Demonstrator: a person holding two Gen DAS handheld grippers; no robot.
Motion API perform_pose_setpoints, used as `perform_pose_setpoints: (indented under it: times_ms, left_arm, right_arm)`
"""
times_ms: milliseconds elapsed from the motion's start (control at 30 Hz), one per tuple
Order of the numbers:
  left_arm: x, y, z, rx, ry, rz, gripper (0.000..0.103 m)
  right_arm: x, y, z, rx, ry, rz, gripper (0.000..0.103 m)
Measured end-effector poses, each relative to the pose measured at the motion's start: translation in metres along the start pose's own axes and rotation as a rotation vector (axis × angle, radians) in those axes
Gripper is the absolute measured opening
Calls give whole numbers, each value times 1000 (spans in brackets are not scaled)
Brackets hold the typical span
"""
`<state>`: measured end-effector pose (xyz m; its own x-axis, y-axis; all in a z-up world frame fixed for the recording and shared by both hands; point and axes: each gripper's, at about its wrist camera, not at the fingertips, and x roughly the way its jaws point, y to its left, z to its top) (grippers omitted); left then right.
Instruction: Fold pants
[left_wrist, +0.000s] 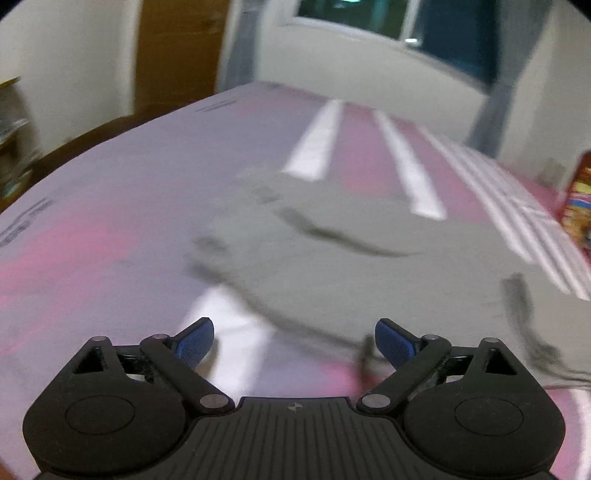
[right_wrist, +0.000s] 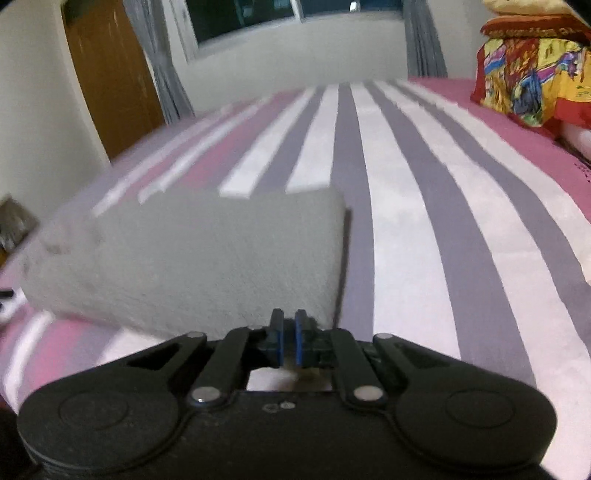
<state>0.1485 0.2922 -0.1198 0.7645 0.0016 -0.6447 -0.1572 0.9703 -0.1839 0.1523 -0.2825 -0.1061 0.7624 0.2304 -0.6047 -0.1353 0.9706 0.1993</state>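
Grey pants (left_wrist: 332, 251) lie spread on a striped bed sheet (left_wrist: 110, 206), with dark creases across them. My left gripper (left_wrist: 294, 341) is open and empty, its blue pads just short of the near edge of the pants. In the right wrist view my right gripper (right_wrist: 289, 334) is shut on the near edge of the grey pants (right_wrist: 192, 254), whose leg stretches away to the left over the sheet (right_wrist: 424, 221). Both views are blurred by motion.
A bright patterned folded blanket (right_wrist: 528, 70) sits at the bed's far right; it also shows in the left wrist view (left_wrist: 578, 199). A wooden door (right_wrist: 110, 77), grey curtains (right_wrist: 166, 59) and a dark window (right_wrist: 251, 14) lie beyond the bed.
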Motion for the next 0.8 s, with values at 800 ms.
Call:
perform_pose_setpoints:
  times_ms: [800]
  left_arm:
    - [129, -225, 38, 296, 210, -162, 103]
  right_arm:
    - [104, -28, 77, 57, 80, -93, 29]
